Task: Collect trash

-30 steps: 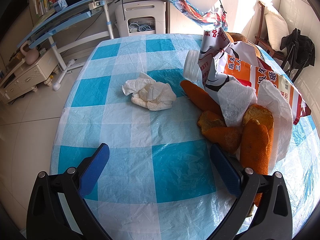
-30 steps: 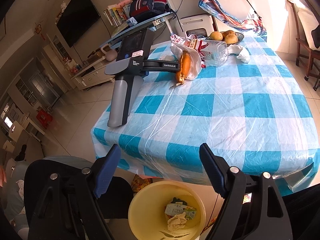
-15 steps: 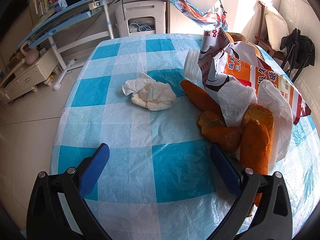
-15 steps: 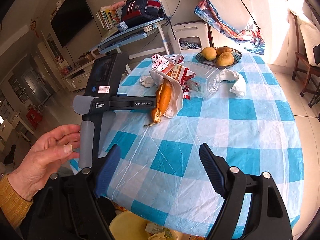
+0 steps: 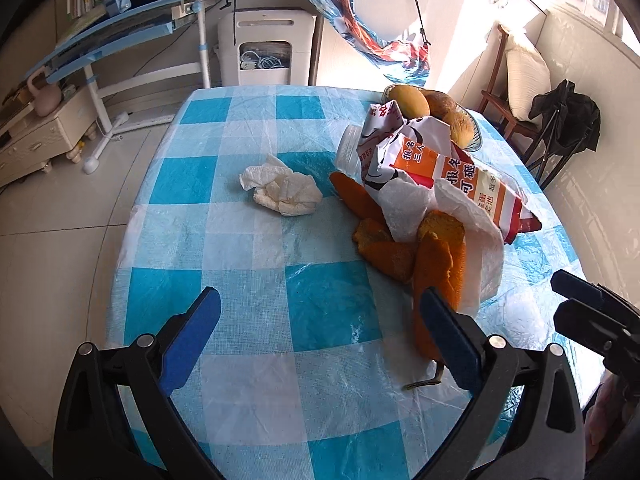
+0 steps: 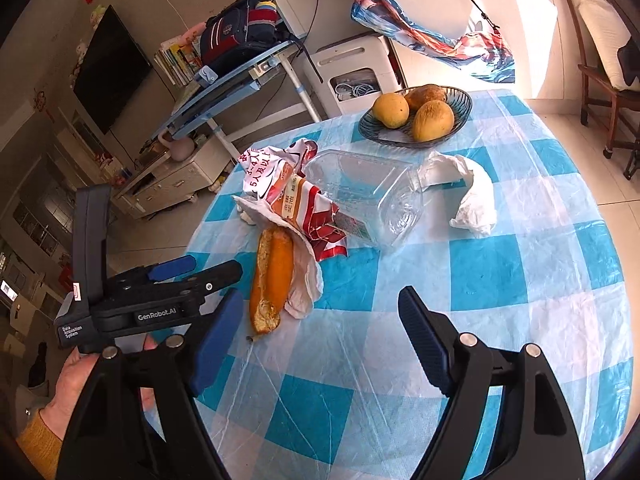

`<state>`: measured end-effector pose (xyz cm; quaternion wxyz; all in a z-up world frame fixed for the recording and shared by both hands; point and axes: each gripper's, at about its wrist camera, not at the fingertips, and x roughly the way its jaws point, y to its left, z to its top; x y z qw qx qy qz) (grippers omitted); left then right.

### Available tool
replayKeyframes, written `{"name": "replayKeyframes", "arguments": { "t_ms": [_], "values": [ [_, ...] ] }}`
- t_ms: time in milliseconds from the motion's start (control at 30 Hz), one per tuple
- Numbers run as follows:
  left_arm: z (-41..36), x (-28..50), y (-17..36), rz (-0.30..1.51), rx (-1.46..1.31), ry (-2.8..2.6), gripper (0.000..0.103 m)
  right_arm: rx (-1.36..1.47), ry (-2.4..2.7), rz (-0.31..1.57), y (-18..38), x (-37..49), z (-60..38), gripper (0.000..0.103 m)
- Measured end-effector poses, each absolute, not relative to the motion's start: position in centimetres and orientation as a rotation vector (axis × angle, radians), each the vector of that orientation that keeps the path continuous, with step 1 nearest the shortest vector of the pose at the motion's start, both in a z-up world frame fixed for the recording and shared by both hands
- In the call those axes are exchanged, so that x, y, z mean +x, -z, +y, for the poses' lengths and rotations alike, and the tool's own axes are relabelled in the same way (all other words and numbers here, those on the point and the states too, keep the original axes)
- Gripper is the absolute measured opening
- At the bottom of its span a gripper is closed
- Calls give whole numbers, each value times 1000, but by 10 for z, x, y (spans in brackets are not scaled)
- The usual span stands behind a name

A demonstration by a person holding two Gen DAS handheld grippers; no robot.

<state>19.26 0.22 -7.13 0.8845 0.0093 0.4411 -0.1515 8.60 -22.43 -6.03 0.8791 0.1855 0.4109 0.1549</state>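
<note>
Left gripper [image 5: 318, 320]: your blue pads are spread wide with nothing between them, hovering over the near part of the checked tablecloth [image 5: 256, 240]; the right-hand finger sits just in front of the long peel's lower end.
Right gripper [image 6: 320, 336]: released as well — jaws apart and empty, held above the table edge nearest you.
Your left hand [image 6: 76, 380]: it grips the other tool's handle at the lower left of the right wrist view.
Orange peels [image 5: 404, 248]: a cluster of pieces lying on the cloth, partly tucked under a white plastic bag [image 5: 472, 240].
Snack wrapper [image 5: 452, 172]: red, orange and white, crumpled on top of the bag and peels.
Clear bottle [image 6: 360, 196]: on its side, touching the wrapper, cap end pointing away from the fruit bowl's side.
Crumpled tissue [image 5: 282, 192]: lying alone on the cloth, apart from the peel pile.
Second tissue [image 6: 464, 192]: just beside the bottle's base.
Fruit bowl [image 6: 460, 108]: far side of the table — it holds three yellow-brown fruits.
</note>
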Motion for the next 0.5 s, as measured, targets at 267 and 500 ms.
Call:
{"name": "replayKeyframes", "arguments": {
  "t_ms": [267, 500],
  "values": [
    [-55, 168, 77, 882, 52, 517, 92, 496, -269, 829, 60, 82, -254, 77],
    [-44, 184, 98, 974, -92, 508, 24, 500, -276, 838, 64, 86, -252, 77]
  ]
}}
